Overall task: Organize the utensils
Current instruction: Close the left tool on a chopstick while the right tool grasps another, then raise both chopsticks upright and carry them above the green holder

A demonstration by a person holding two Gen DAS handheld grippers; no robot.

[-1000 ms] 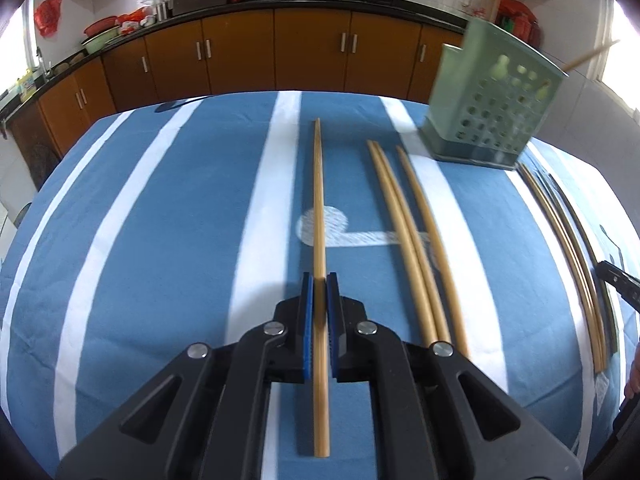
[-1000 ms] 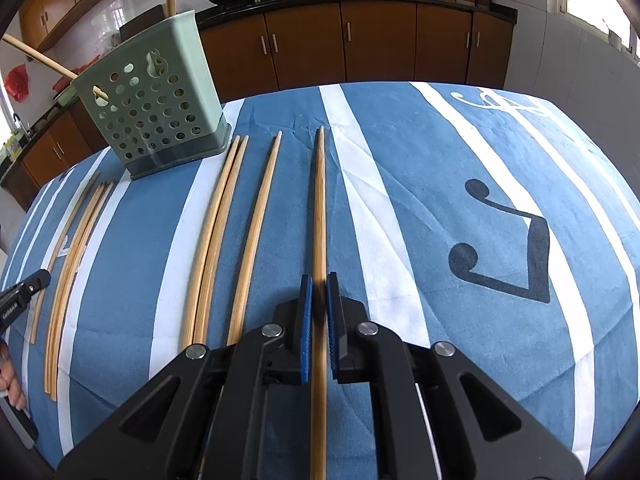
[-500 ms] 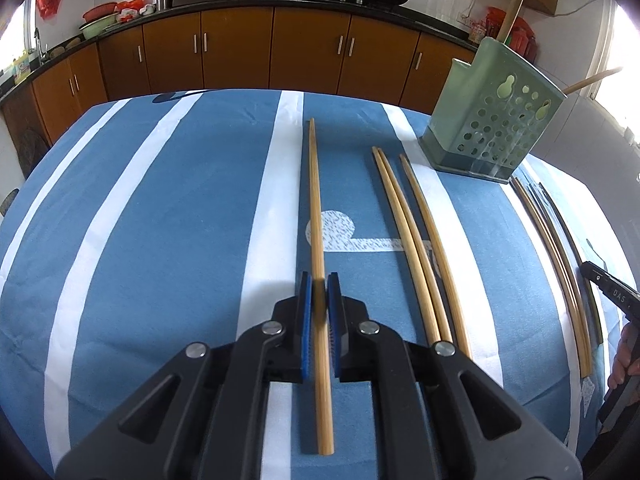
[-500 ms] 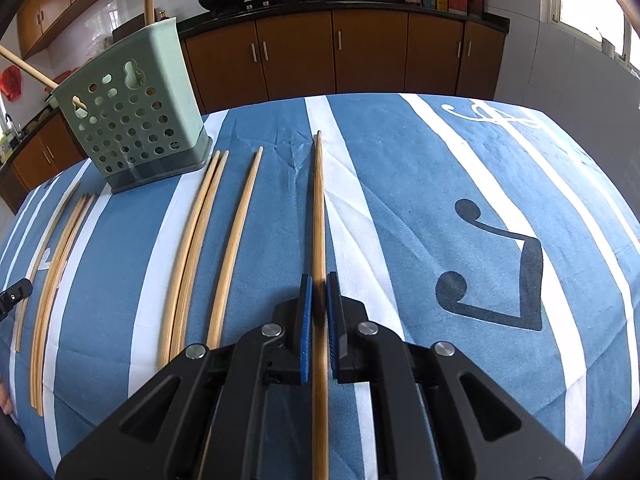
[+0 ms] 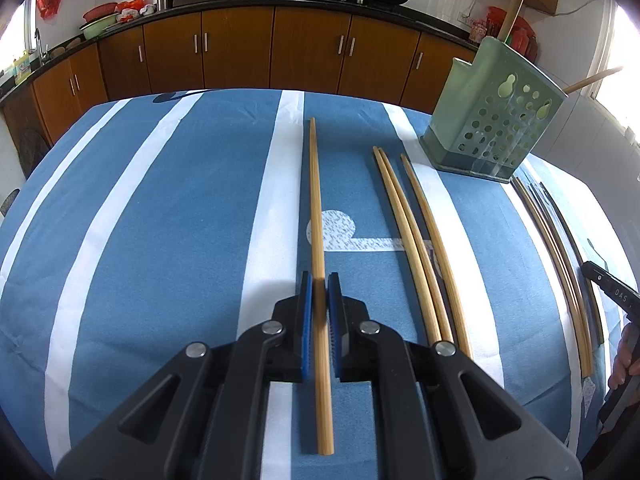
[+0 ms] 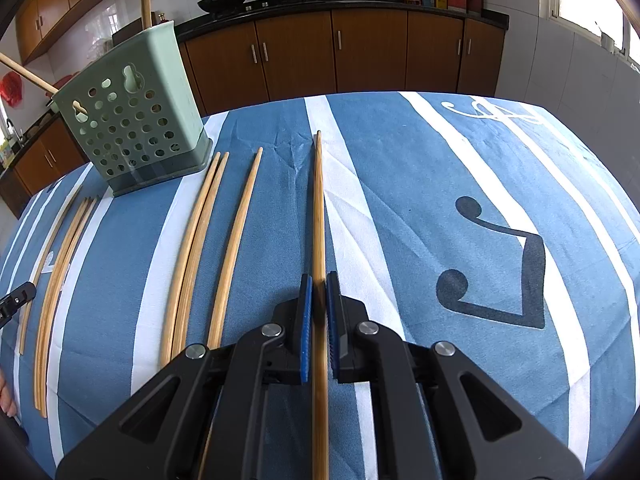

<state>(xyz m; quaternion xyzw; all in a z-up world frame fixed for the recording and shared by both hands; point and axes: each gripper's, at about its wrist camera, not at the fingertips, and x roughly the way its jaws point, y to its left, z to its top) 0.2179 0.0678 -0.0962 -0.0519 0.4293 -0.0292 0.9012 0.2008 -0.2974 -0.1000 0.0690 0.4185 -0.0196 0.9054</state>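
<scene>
On the blue, white-striped cloth over the tabletop [image 5: 160,208], my left wrist view shows the left gripper [image 5: 320,284] with its fingers [image 5: 306,320] drawn almost together on a single long bamboo chopstick [image 5: 316,200]. The blue pads press it from both sides near its near end, and the stick runs straight away from me beside a white stripe. The gripper tilts downward toward the cloth. To the right lie three more chopsticks [image 5: 416,256], two of them touching and the third just beside. Farther right, at the far side of the cloth, stands the green perforated utensil holder [image 5: 492,128], upright, with two sticks poking out of its top. Beyond its near right corner, a bundle of chopsticks [image 5: 560,264] curves along the cloth's edge. At the right border I see the tip of the other gripper and part of a hand [image 5: 624,356].

In my right wrist view, the right gripper [image 6: 316,280] is likewise closed down, fingers [image 6: 306,320] clamped on another chopstick [image 6: 318,208] that points away along a white stripe. This gripper also angles down. The utensil holder [image 6: 132,128] sits far left here. Between it and my held stick lie the three loose chopsticks [image 6: 208,240]. The bundle [image 6: 60,276] lies at the far left.
</scene>
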